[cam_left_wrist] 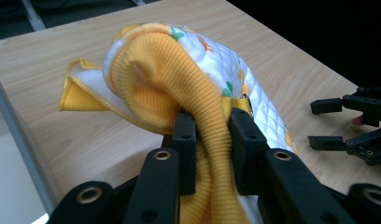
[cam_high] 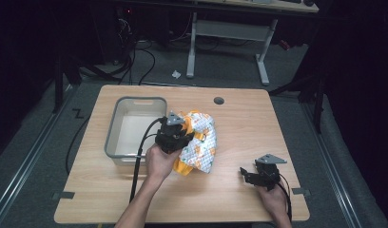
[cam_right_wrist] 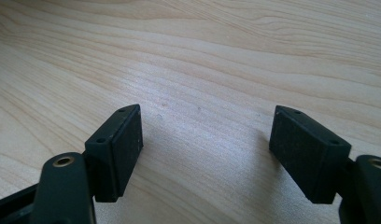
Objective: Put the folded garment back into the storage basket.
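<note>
Presently we find the left gripper (cam_left_wrist: 212, 128) clamped on the garment (cam_high: 200, 141), not yet in the bin (cam_high: 115, 124) by the worktop's left edge.

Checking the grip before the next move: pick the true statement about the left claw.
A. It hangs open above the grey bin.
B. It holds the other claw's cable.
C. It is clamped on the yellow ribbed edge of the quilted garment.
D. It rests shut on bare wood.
C: in the left gripper view the left claw has both jaws pressed on the yellow ribbed edge of the quilted garment.
</note>
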